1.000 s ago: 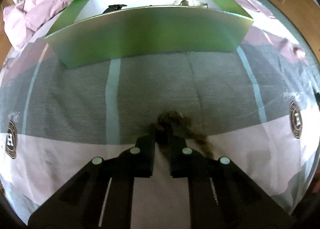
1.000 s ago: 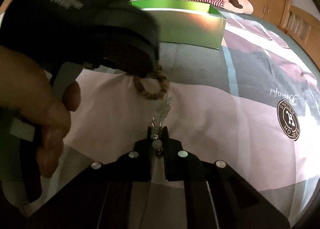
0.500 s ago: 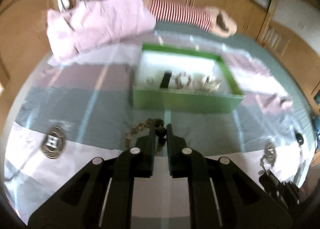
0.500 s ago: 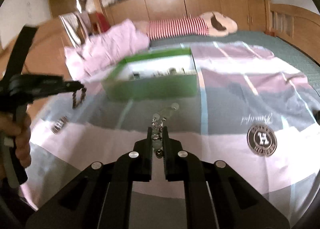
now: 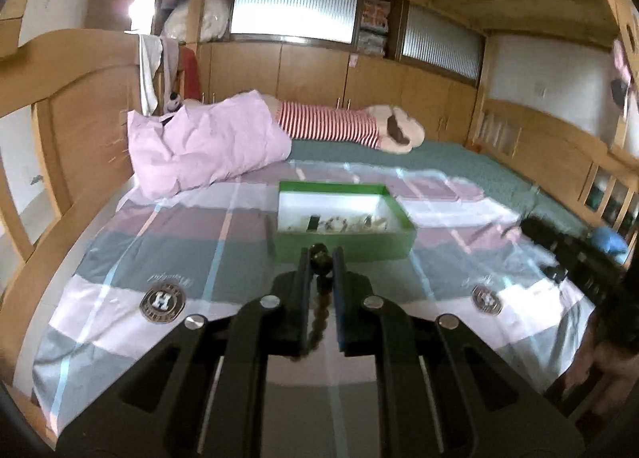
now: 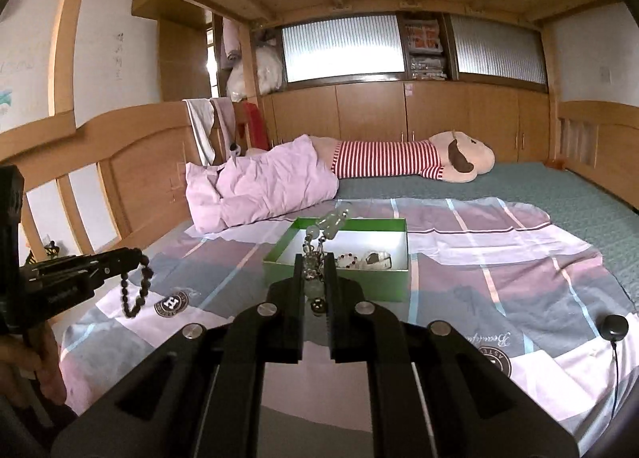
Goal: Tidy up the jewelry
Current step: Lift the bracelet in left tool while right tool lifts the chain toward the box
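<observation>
My left gripper (image 5: 320, 258) is shut on a brown bead bracelet (image 5: 321, 310), held well above the bed; in the right wrist view that bracelet (image 6: 135, 290) hangs from the left gripper's tip at the left edge. My right gripper (image 6: 314, 262) is shut on a clear, pale green bead bracelet (image 6: 313, 290), also raised in the air. The green box (image 5: 399, 246) with a white inside lies on the bed ahead and holds several jewelry pieces (image 5: 339, 223). In the right wrist view the box (image 6: 375, 286) sits just beyond my fingertips.
A plaid bedspread (image 5: 159, 242) covers the bed. A pink quilt (image 5: 199, 146) and a striped plush toy (image 5: 359, 126) lie at the back. Wooden bed rails stand at left (image 5: 80, 106) and right (image 5: 559, 154). A small black round device (image 6: 613, 327) lies at the right.
Both grippers have risen high off the bedspread with their bracelets and tilted up. The green box, close a second ago, now looks small and farther away.
</observation>
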Demonstrator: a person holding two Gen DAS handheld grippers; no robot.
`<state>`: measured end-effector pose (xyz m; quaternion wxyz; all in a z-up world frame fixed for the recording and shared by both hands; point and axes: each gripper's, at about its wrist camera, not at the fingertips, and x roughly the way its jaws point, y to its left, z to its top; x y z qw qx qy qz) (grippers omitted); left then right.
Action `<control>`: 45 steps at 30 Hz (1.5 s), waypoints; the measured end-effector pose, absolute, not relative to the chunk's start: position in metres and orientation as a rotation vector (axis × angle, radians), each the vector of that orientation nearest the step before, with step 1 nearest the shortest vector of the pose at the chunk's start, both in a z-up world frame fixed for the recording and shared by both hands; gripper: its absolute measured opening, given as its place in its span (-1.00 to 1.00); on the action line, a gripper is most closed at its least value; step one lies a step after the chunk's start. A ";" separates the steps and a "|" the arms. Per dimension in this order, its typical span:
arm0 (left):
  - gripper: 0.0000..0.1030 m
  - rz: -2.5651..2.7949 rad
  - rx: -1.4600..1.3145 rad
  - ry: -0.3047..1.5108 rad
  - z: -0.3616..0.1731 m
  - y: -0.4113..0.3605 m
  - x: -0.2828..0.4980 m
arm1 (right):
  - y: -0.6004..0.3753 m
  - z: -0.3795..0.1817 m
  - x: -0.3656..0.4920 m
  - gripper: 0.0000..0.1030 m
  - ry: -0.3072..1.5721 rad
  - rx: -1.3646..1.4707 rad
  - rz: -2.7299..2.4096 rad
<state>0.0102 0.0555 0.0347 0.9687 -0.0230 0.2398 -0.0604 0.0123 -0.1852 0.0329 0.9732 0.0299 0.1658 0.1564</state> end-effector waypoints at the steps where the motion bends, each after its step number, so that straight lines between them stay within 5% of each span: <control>1: -0.79 -0.121 -0.048 0.487 0.034 0.056 0.009 | -0.186 0.029 0.011 -0.82 0.339 0.063 0.314; 45: -0.79 -0.148 -0.023 0.515 0.017 0.029 0.020 | -0.203 0.000 0.031 -0.82 0.423 0.098 0.276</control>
